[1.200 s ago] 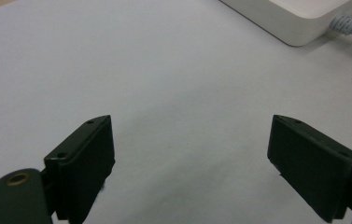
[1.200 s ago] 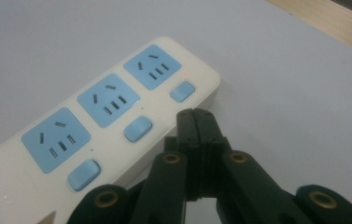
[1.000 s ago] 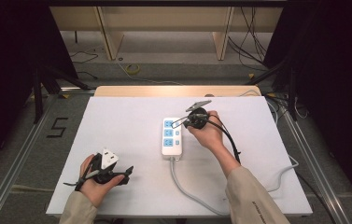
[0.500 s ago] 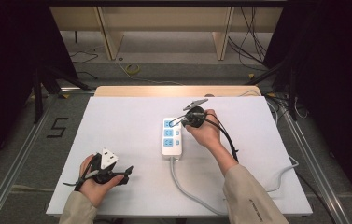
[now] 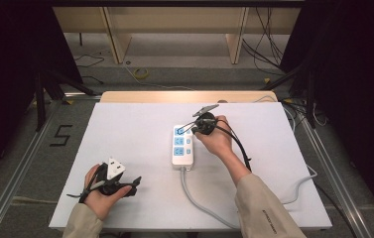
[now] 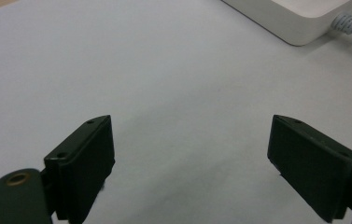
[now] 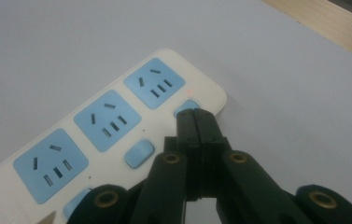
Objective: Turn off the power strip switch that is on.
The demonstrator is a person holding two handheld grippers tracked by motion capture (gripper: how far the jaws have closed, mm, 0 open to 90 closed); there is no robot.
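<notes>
Resting at the lower left of the high view, the left tongs (image 5: 134, 182) lie on the white surface (image 5: 140, 129) with jaws spread wide and nothing between them; in the left gripper view the two black pads (image 6: 87, 161) stand well apart over bare surface. The power strip (image 5: 182, 145) sits at the centre of the high view, lengthwise up the frame, its grey cord (image 5: 199, 201) running toward the lower edge. It is judged rigid hard plastic, light and liable to slide if pushed sideways; its small rocker switches (image 7: 138, 154) call for a straight downward press, and the strip itself is best gripped across its long sides. Just right of centre, the right tongs (image 5: 190, 127) are fully closed on nothing, tips together and set on the blue switch (image 7: 186, 108) at the strip's far end, beside the end socket (image 7: 154, 82).
</notes>
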